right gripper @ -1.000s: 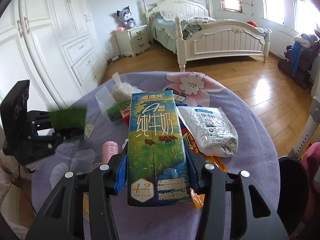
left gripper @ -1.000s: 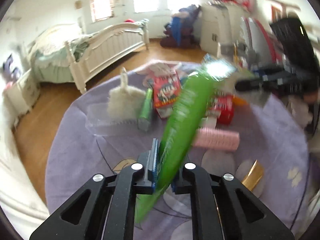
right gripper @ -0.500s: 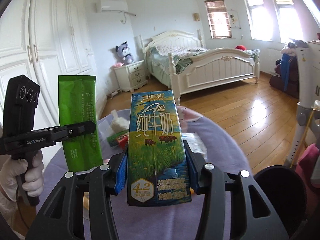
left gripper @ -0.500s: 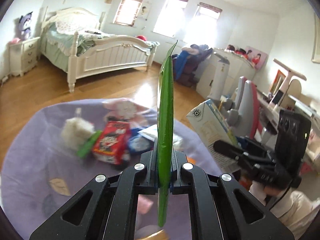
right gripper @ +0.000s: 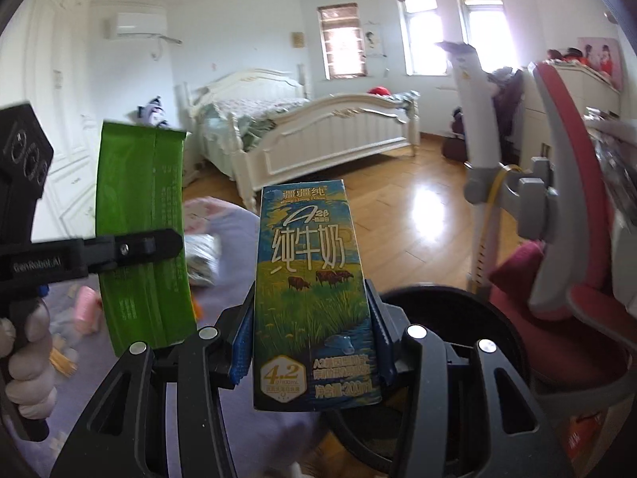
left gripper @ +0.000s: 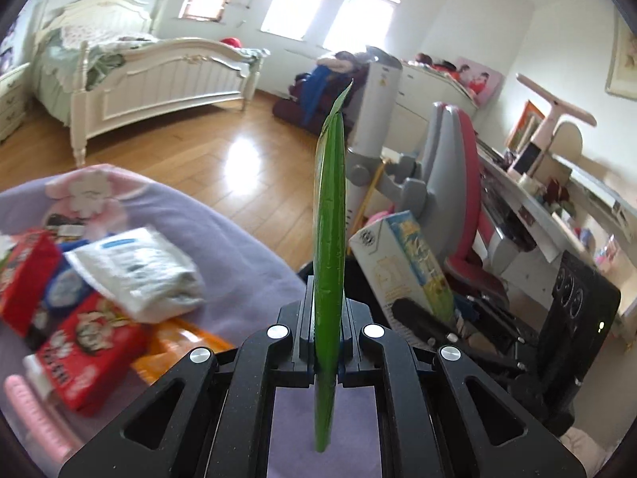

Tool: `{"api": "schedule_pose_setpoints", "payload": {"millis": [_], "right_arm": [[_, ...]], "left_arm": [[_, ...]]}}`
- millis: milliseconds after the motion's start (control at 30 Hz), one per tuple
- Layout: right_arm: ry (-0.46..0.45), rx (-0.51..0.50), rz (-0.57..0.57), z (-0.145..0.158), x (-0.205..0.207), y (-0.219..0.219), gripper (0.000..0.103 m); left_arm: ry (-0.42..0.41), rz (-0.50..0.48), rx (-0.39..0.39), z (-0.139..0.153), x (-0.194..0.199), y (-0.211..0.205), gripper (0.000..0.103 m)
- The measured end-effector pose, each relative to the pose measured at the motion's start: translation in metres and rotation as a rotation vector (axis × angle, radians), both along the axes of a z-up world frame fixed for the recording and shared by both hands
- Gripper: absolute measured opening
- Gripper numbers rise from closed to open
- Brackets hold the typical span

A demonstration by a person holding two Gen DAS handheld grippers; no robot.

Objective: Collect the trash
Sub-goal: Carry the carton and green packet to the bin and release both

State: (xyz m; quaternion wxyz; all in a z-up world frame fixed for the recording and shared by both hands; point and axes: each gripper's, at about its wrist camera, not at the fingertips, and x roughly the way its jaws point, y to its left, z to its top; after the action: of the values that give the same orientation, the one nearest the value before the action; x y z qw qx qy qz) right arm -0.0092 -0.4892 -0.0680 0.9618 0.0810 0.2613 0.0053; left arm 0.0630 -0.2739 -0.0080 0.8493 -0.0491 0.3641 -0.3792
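My left gripper (left gripper: 327, 314) is shut on a flat green wrapper (left gripper: 329, 239), held upright and seen edge-on; its broad face shows in the right wrist view (right gripper: 139, 231). My right gripper (right gripper: 314, 342) is shut on a blue-and-green milk carton (right gripper: 312, 290), held upright above the black trash bin (right gripper: 458, 310). The carton (left gripper: 406, 255) also shows in the left wrist view, to the right of the wrapper. Both are lifted off the purple table (left gripper: 239, 247).
On the table lie a white packet (left gripper: 139, 271), red snack boxes (left gripper: 87, 354), an orange wrapper (left gripper: 179, 342) and a pink roller (left gripper: 32, 410). A grey-and-pink chair (right gripper: 565, 215) stands right of the bin. A white bed (right gripper: 310, 135) and wooden floor lie beyond.
Both grippers have lifted their items off the table and swung right toward the black bin. The green wrapper has turned from tilted to upright. The bin now sits just behind the carton.
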Motion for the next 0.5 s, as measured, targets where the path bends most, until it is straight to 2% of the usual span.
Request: {"api": "schedule_pose_setpoints", "payload": {"millis": [300,500], "right_arm": [[0.088,0.03,-0.119,-0.047,-0.006,-0.057,0.048],[0.122,0.107,-0.173,-0.064,-0.002,-0.088,0.048]], "left_arm": [[0.047,-0.087,0.046,-0.03,0.013,-0.083,0.008],[0.071,-0.138,0.069,-0.042,0.018,-0.111,0.008]]}}
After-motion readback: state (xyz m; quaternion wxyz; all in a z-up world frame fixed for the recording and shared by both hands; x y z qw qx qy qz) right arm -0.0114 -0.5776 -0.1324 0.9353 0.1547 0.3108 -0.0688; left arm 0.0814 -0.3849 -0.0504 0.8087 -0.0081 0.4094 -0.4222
